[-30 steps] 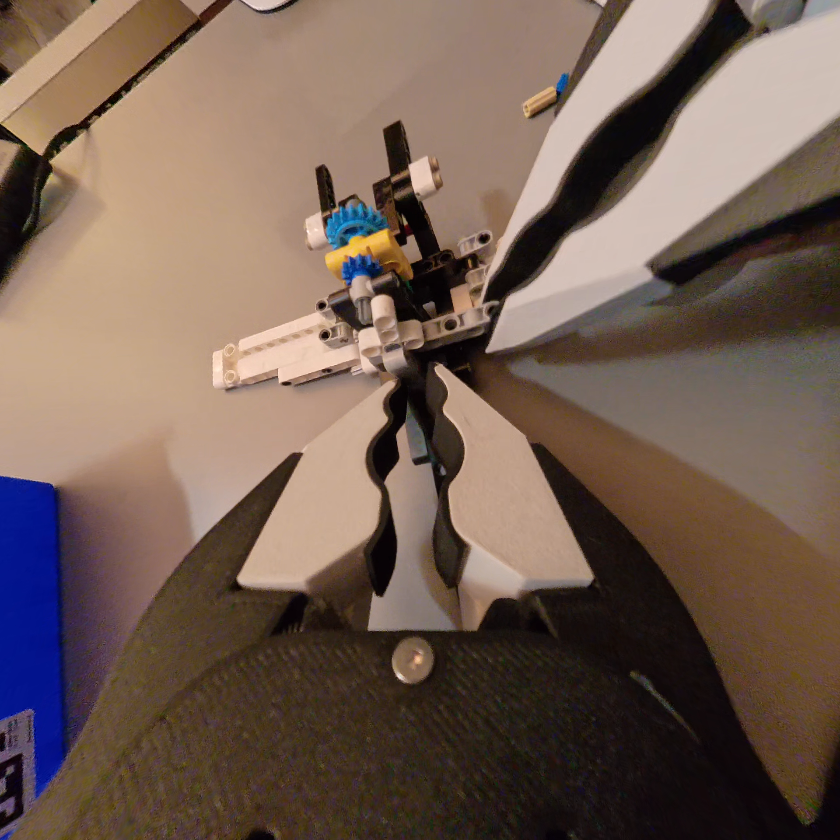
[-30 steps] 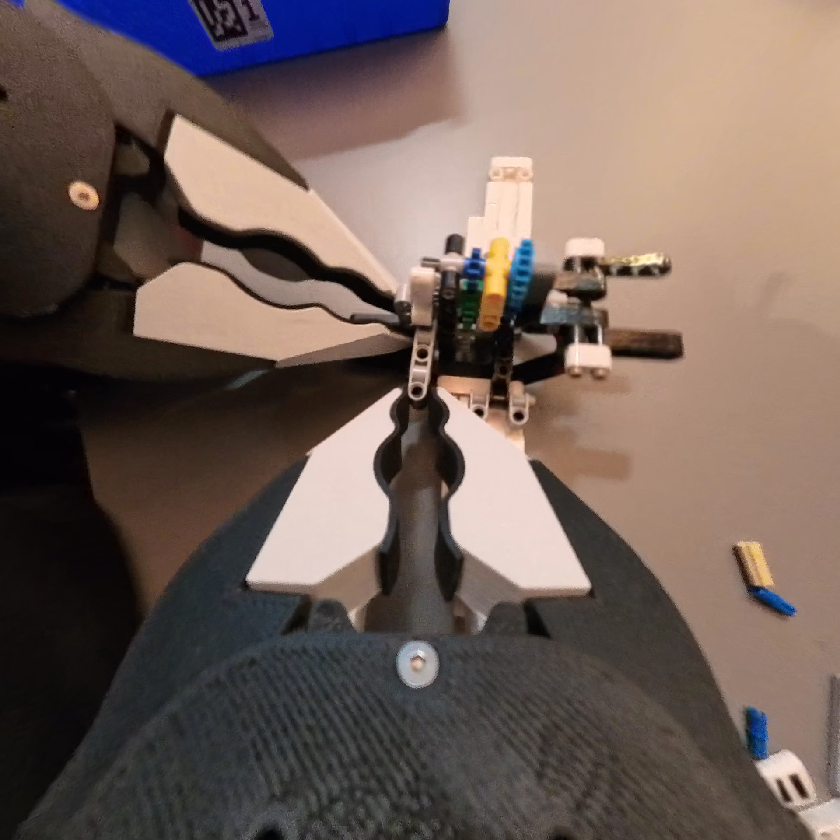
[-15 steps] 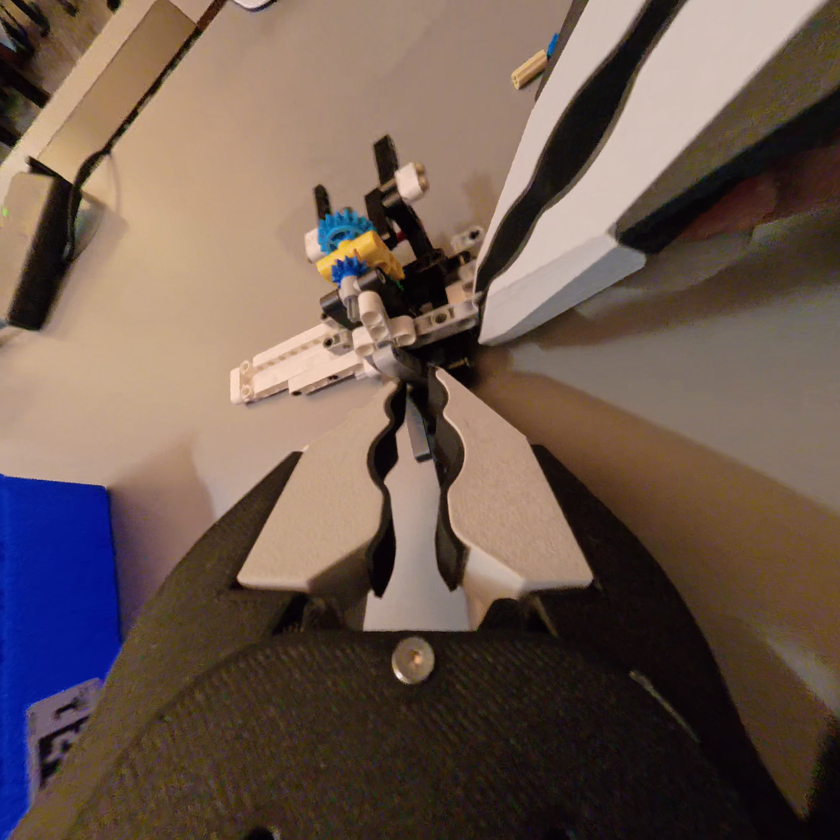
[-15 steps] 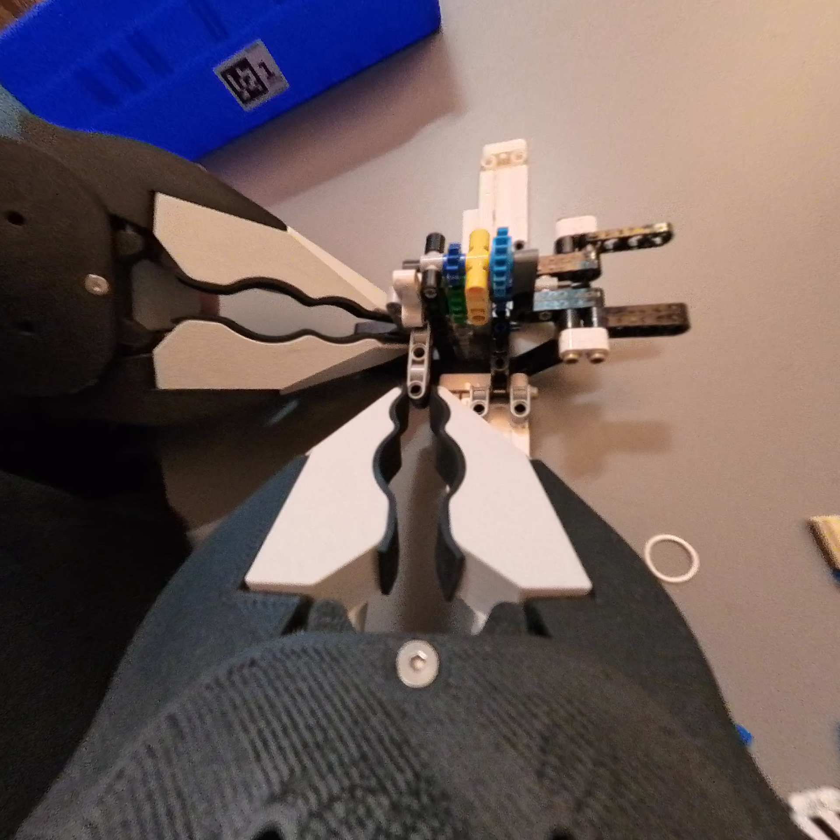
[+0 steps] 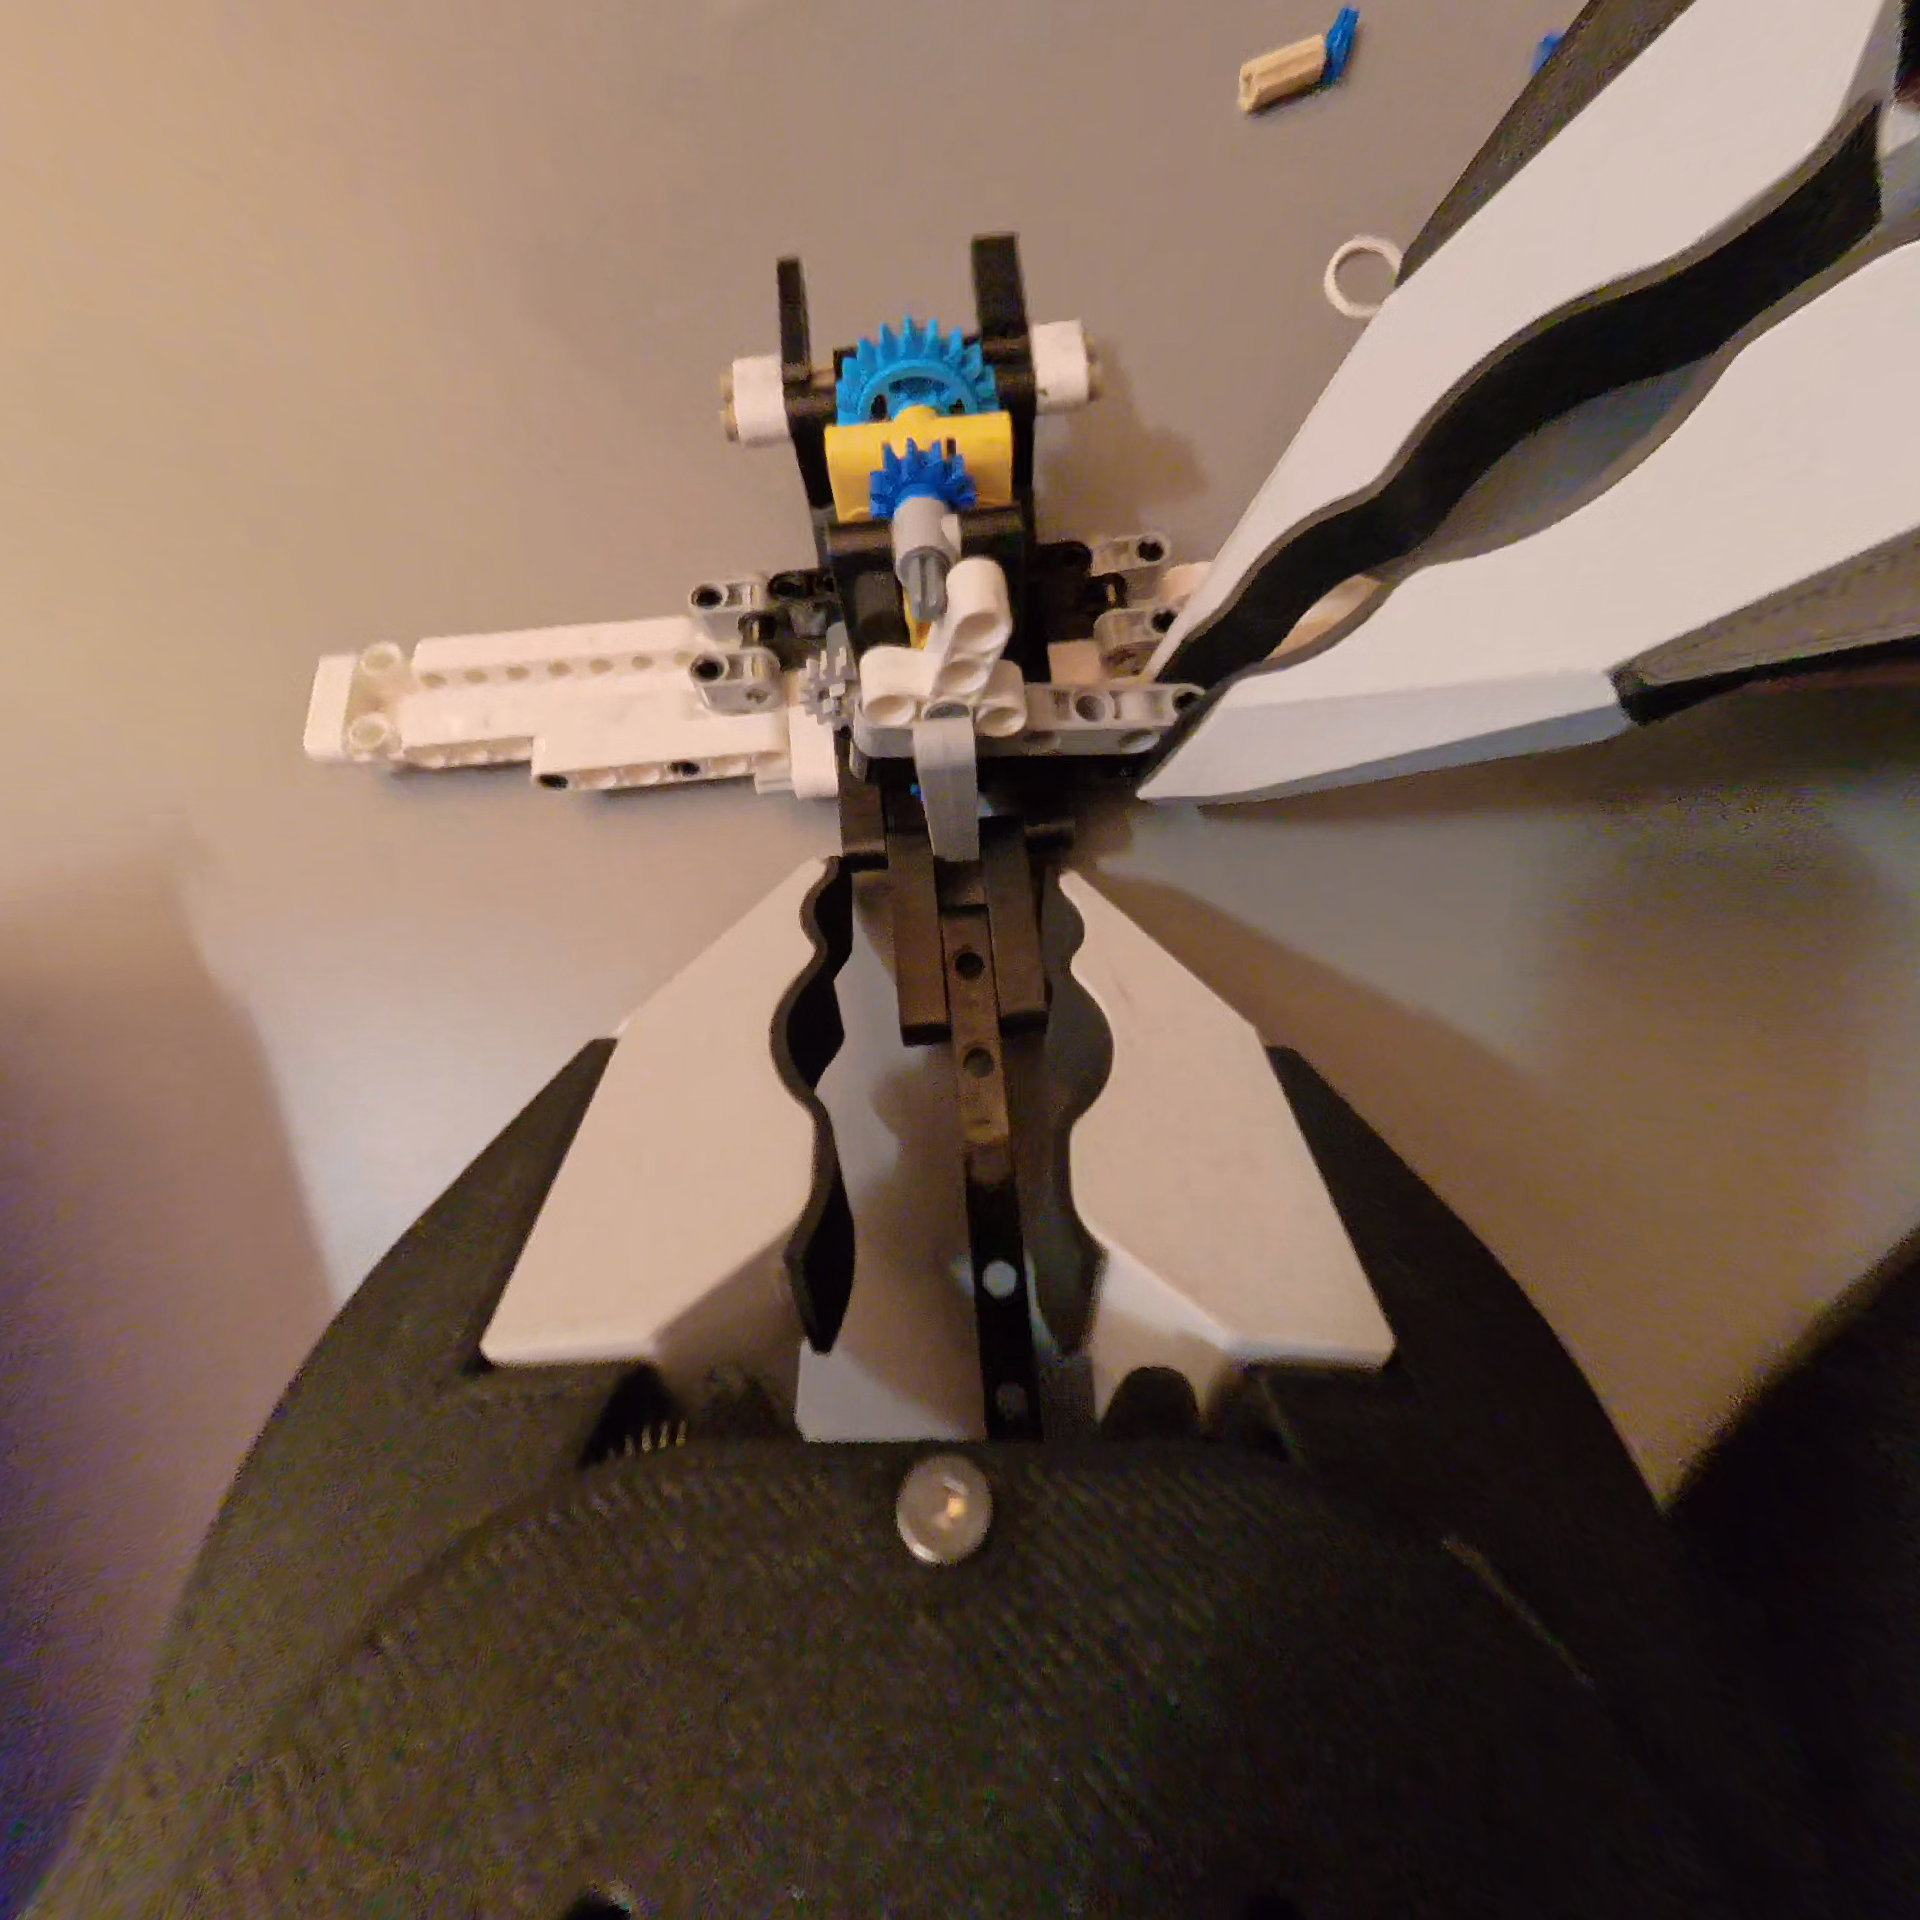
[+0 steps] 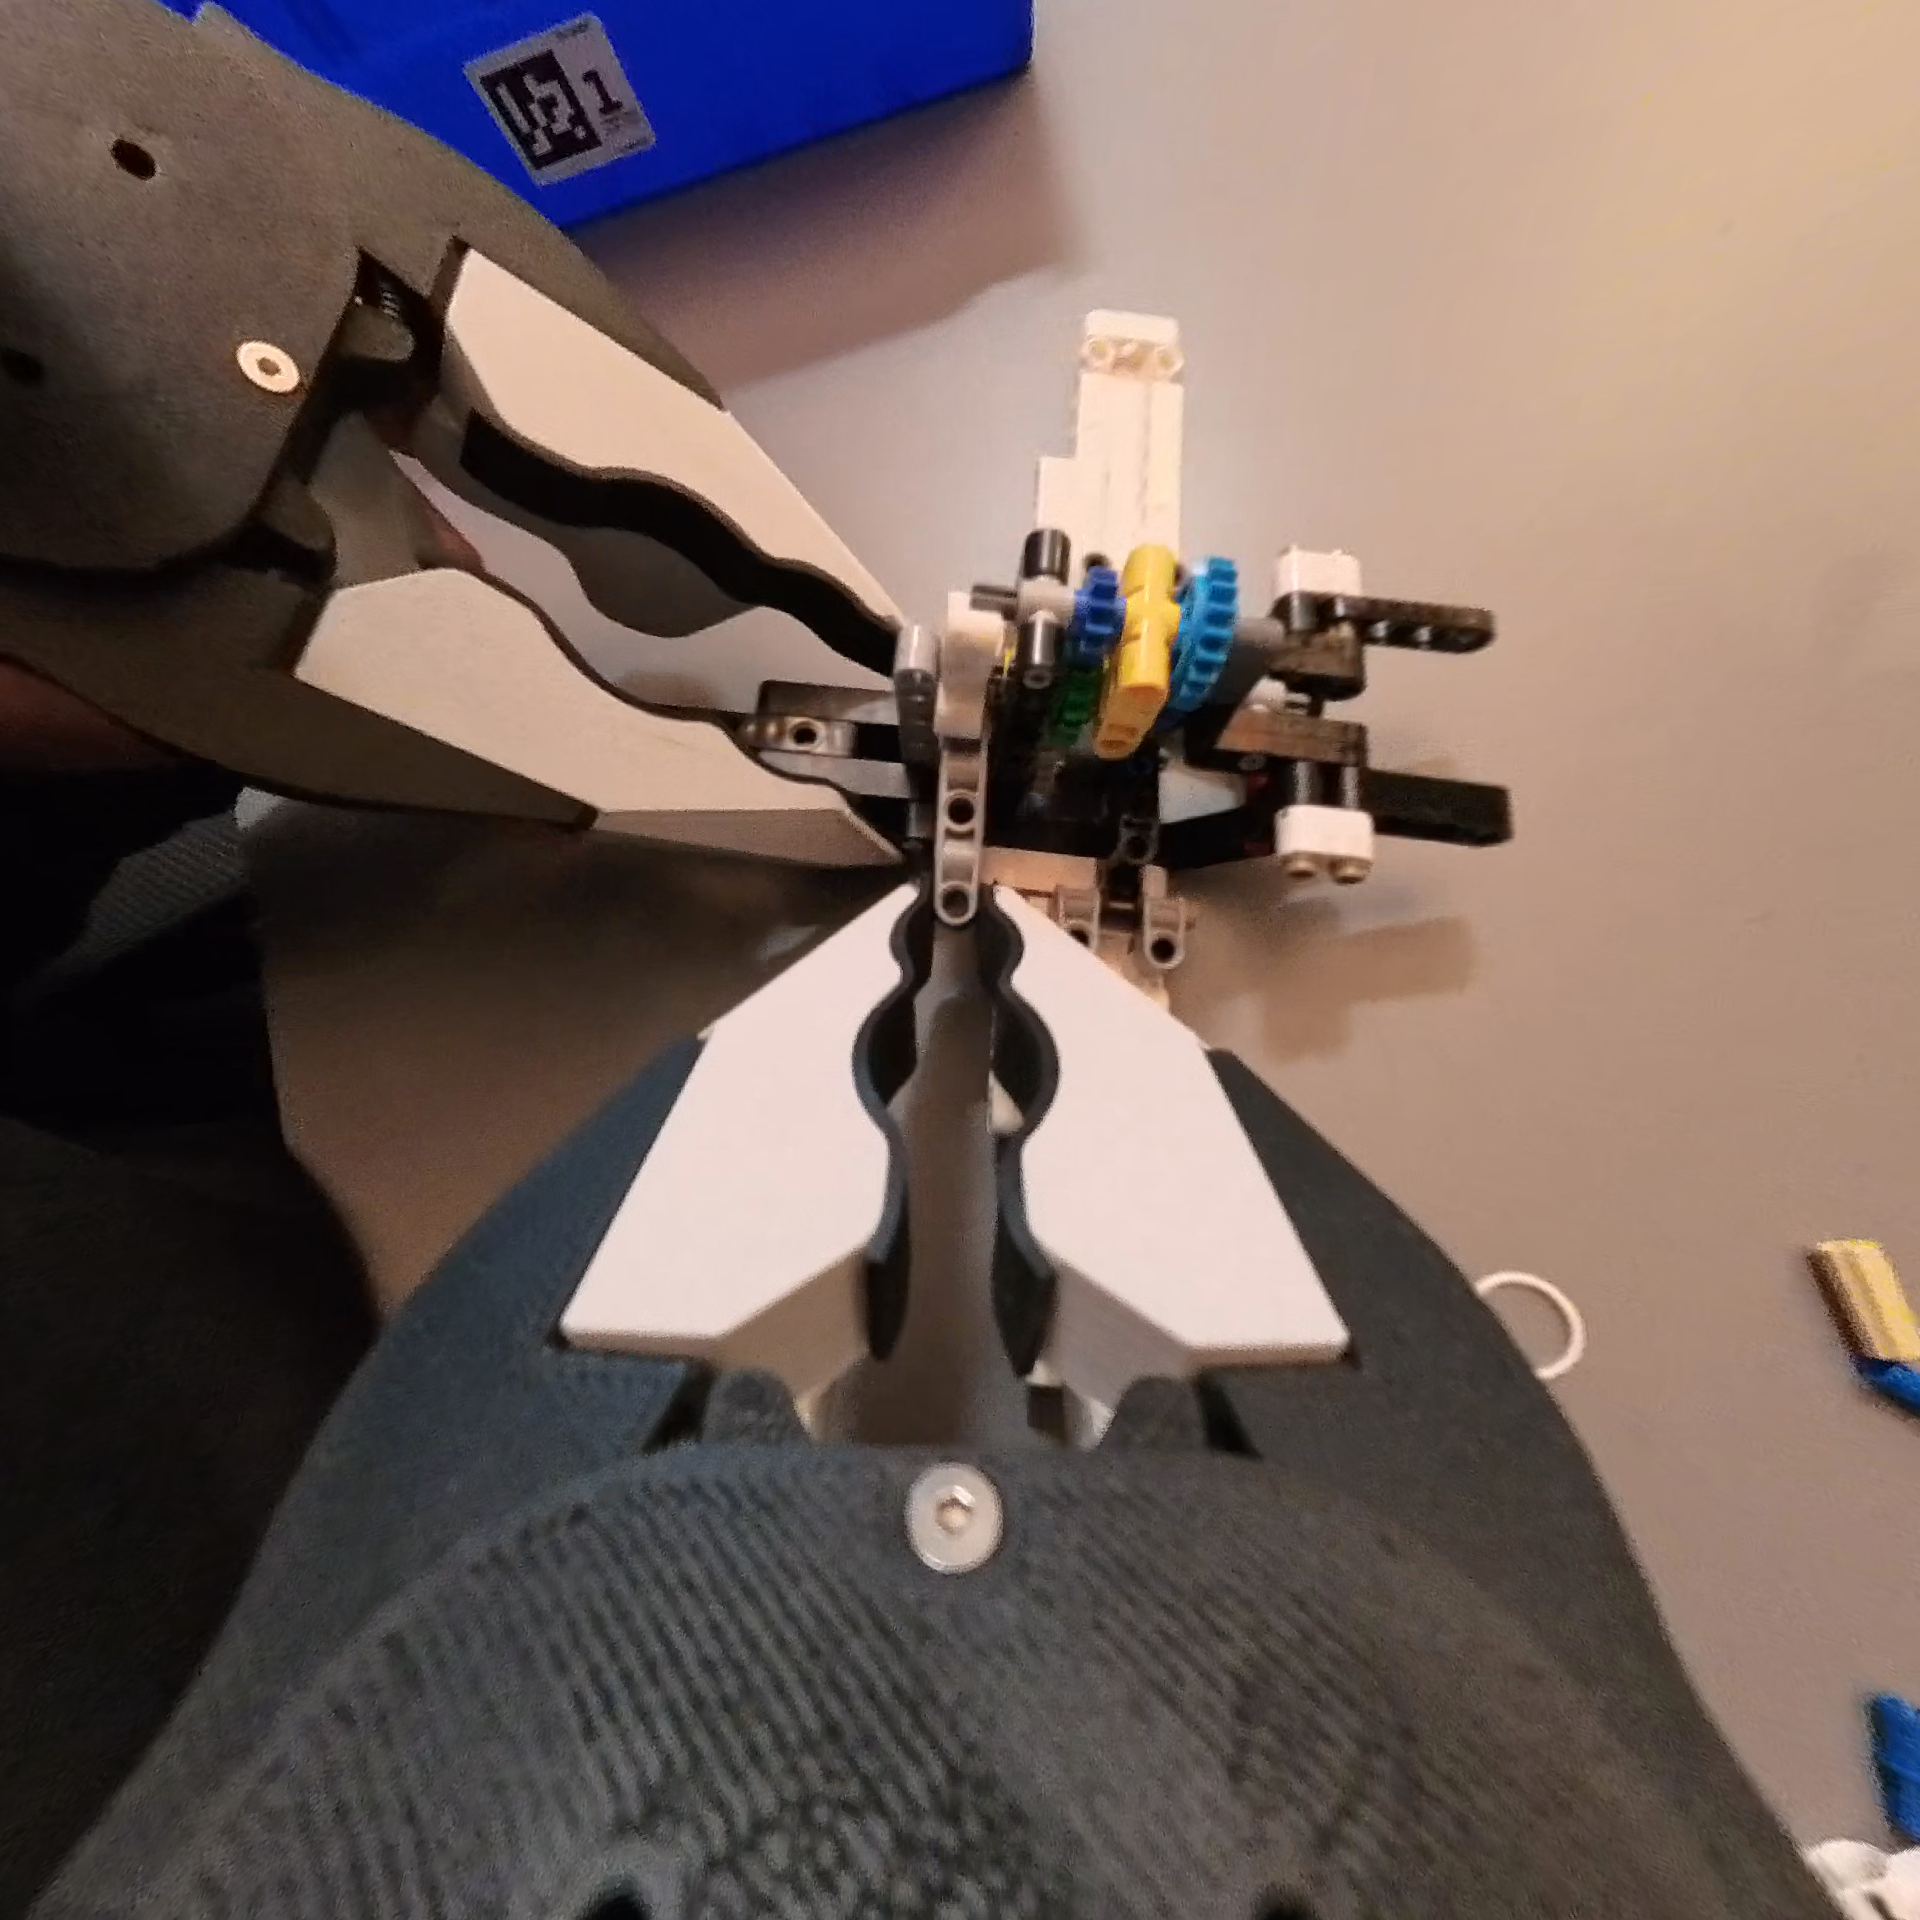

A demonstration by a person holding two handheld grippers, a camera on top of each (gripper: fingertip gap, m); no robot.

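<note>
Left tongs (image 5: pixel 951 883) gape around black beams (image 5: pixel 971 935); right tongs (image 6: pixel 961 914) pinch grey link (image 6: pixel 961 831).

The brick model (image 6: pixel 1132 675) sits mid-table (image 6: pixel 1558 312), the bin (image 6: pixel 810 94) beyond it to the far left; a loose ring (image 6: pixel 1538 1320) and small loose pieces (image 6: pixel 1860 1309) lie near right of it

A hobby or lab workbench, by the look of it.

A plain grey tabletop (image 6: pixel 1558 312) carried a toy-brick gear assembly (image 5: pixel 914 582), loose pegs (image 5: pixel 1283 78), a white rubber ring (image 5: pixel 1361 272), and a blue bin (image 6: pixel 831 62) bearing a printed marker tag (image 6: pixel 556 99).
</note>
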